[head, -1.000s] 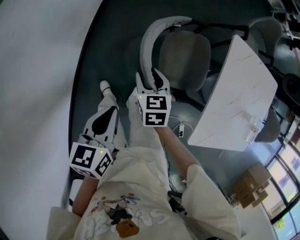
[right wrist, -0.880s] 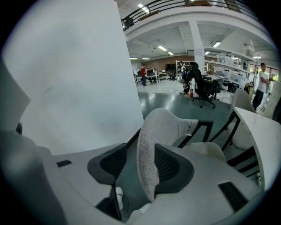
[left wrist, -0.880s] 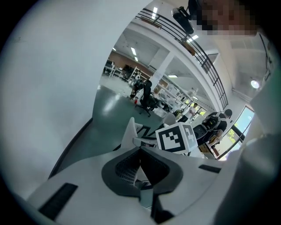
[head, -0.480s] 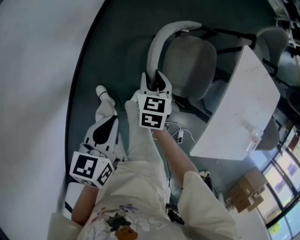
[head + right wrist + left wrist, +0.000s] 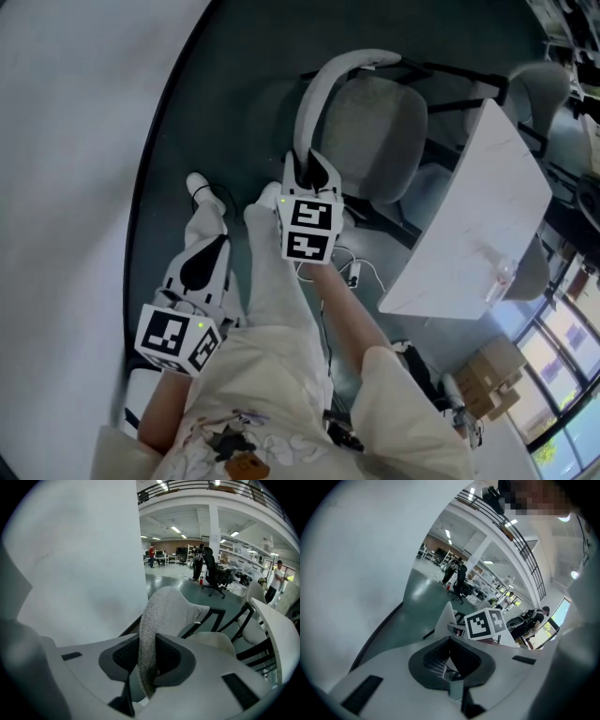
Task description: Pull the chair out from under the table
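Note:
A grey fabric chair [image 5: 375,131] stands partly under the white table [image 5: 487,206], its curved backrest [image 5: 319,94] turned toward me. My right gripper [image 5: 307,161] is at the backrest's near edge. Its jaws have just been closing, and in the right gripper view both pads press on the grey backrest [image 5: 154,616], which fills the gap of the right gripper [image 5: 147,656]. My left gripper [image 5: 214,239] hangs low at the left, away from the chair, over my leg. In its own view the left gripper [image 5: 449,641] has its tips together with nothing between them.
A pale curved wall [image 5: 75,141] runs close along the left. A second grey chair [image 5: 544,84] stands beyond the table. A white cable [image 5: 354,267] lies on the dark floor by the table's corner, and cardboard boxes [image 5: 497,370] sit at the lower right.
The right gripper's jaws, open around the backrest's edge a second ago, have closed onto it. Both grippers have sunk a little. The left gripper stays shut.

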